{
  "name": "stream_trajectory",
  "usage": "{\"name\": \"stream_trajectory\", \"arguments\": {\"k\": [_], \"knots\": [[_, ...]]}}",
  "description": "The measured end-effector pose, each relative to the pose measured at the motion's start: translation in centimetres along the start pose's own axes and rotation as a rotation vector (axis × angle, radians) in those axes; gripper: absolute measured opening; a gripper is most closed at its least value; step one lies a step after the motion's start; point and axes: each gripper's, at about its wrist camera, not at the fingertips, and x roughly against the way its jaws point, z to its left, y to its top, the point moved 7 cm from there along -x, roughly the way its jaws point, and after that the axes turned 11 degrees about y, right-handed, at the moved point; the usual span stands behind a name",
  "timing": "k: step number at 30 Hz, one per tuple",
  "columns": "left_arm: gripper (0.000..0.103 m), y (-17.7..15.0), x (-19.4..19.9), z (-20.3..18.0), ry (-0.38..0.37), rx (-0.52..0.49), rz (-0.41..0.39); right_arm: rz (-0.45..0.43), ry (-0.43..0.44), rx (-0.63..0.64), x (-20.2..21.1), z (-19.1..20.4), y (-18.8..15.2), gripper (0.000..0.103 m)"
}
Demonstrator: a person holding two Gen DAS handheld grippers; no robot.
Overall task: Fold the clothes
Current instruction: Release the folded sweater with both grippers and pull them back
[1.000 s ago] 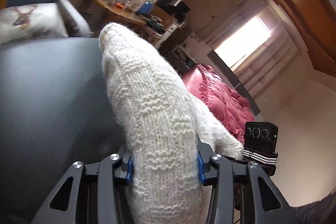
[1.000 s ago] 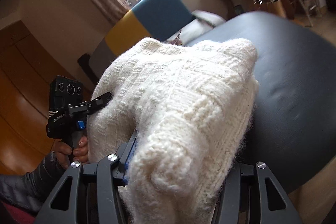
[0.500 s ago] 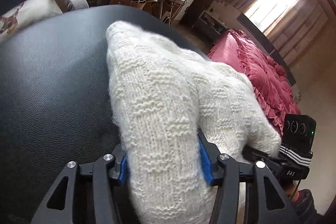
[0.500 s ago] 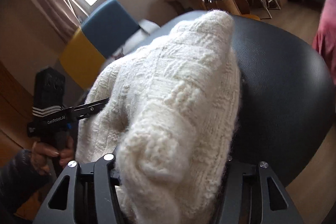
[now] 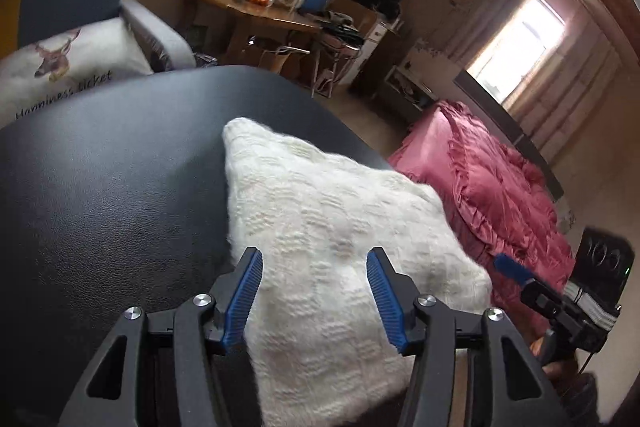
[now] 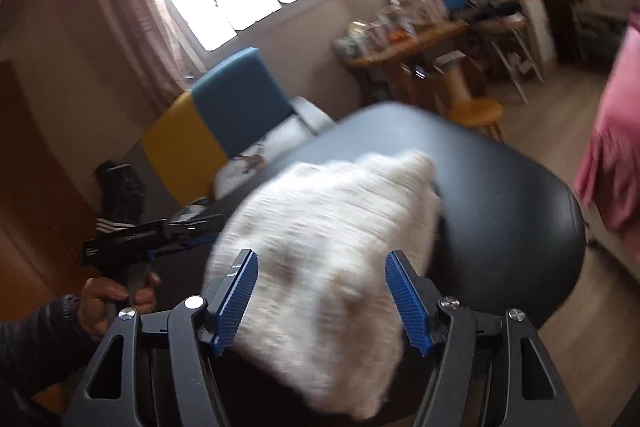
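Both claws have just let go! Our left claw and right claw gape wide, empty, where half a second ago each pinched the white knit sweater. It now lies as a compact bundle on the black desk; this fold looks set down.

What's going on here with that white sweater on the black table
A person is folding clothes with handheld tongs, one in each hand. The white knit sweater lies folded on the black table. Both the left tongs and the right tongs are open, with the sweater lying loose between their blue fingers, not clamped. The right view is blurred with motion. A pink ruffled bedspread is beyond the table.
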Motion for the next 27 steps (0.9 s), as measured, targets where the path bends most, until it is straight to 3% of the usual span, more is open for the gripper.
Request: {"name": "stream_trajectory", "arguments": {"k": [4,13,15,20,27], "knots": [[0.054,-0.4,-0.5,-2.7,0.018,-0.074,0.002,0.084,0.003,0.117,-1.6,2.1,-1.7,0.068],[0.054,-1.7,-4.4,-1.8,0.149,-0.146,0.064,0.273,-0.119,0.055,-3.0,-1.7,-7.7,0.068],[0.055,-2.0,-4.7,-1.5,0.151,-0.136,0.058,0.25,-0.123,0.064,-2.9,-2.2,-9.3,0.068],[0.055,-2.2,-4.4,-1.0,0.143,-0.094,0.04,0.181,-0.113,0.041,-2.6,-2.6,-9.5,0.068],[0.056,-1.2,3.3,-2.1,0.16,-0.068,-0.137,0.143,-0.171,0.05,-1.6,-1.3,-7.9,0.068]]}}
